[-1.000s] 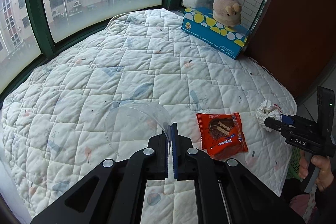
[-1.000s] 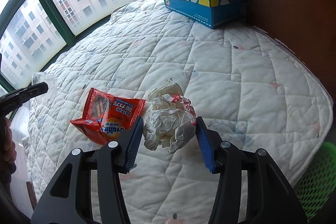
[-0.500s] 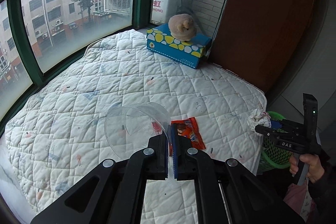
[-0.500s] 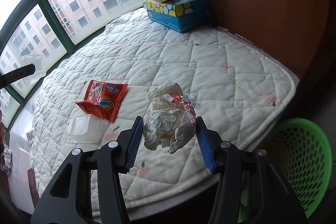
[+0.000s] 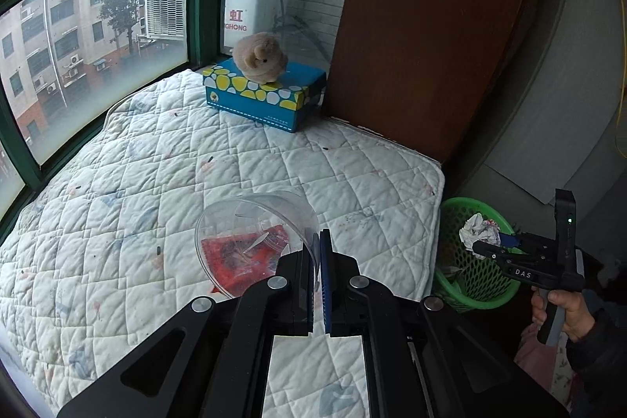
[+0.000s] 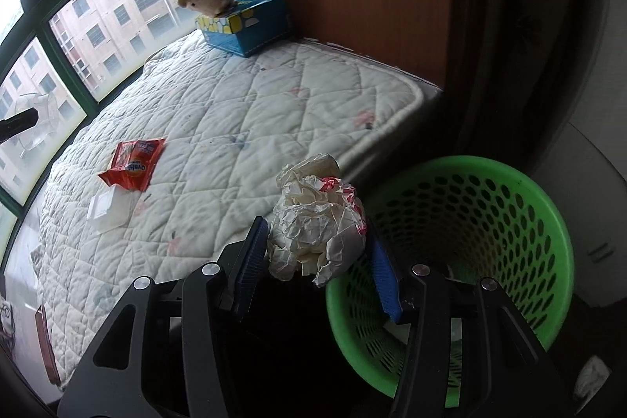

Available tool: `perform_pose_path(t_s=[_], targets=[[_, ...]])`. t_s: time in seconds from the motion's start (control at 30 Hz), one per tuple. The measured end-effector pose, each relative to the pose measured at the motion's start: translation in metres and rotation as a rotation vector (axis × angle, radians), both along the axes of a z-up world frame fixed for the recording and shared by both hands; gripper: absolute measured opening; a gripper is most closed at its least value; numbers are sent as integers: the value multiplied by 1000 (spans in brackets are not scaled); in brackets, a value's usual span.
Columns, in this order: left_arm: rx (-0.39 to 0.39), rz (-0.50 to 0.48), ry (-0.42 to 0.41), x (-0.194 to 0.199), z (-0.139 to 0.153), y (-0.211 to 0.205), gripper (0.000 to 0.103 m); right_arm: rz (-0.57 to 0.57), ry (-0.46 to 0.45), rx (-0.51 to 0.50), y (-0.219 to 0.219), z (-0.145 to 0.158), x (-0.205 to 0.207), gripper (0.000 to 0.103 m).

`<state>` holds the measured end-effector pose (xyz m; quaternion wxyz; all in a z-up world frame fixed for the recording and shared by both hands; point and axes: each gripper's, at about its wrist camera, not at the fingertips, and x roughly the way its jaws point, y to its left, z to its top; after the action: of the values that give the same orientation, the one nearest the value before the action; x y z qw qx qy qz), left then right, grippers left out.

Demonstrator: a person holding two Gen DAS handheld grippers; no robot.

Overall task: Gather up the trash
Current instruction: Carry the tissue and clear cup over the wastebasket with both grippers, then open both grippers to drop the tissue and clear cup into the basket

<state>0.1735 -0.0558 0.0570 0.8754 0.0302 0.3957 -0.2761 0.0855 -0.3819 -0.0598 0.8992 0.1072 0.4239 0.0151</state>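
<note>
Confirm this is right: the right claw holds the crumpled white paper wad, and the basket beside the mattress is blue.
Wrong on one point: the perforated plastic basket is green, as the right wrist view shows. The right claw does hold the crumpled white paper wad, beside the quilted white mattress.

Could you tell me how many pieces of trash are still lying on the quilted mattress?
2: the red snack wrapper and the white plastic piece beside it, toward the window; more may be hidden.

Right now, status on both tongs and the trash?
Left tongs shut on clear plastic cup. Right tongs shut on crumpled paper wad, near green basket. Nothing in the way.
</note>
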Motion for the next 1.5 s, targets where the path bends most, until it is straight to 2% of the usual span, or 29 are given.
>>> perform_pose_path(t_s=[0.27,0.5,0.57,0.63,0.7,1.1,1.5], targets=[[-29,-107,28,-15,-9,-65,3,-105,6,-9,-45,-6,-36,52],[-38,-195,54,-29,-17,-124,3,-170,18,22,-79,-16,-50,54],[-41,-217,65,-33,-20,-139,3,-180,18,24,-86,-17,-52,56],[-42,-239,78,-36,-24,-154,3,-198,12,26,-93,-17,-54,66],[-32,-258,83,-40,-29,-169,3,-210,2,36,-99,-16,-58,71],[1,-341,145,-56,-69,-243,3,-236,-33,32,-118,-5,-83,76],[4,-397,234,-66,-108,-292,4,-262,-53,30,-129,0,-109,78]])
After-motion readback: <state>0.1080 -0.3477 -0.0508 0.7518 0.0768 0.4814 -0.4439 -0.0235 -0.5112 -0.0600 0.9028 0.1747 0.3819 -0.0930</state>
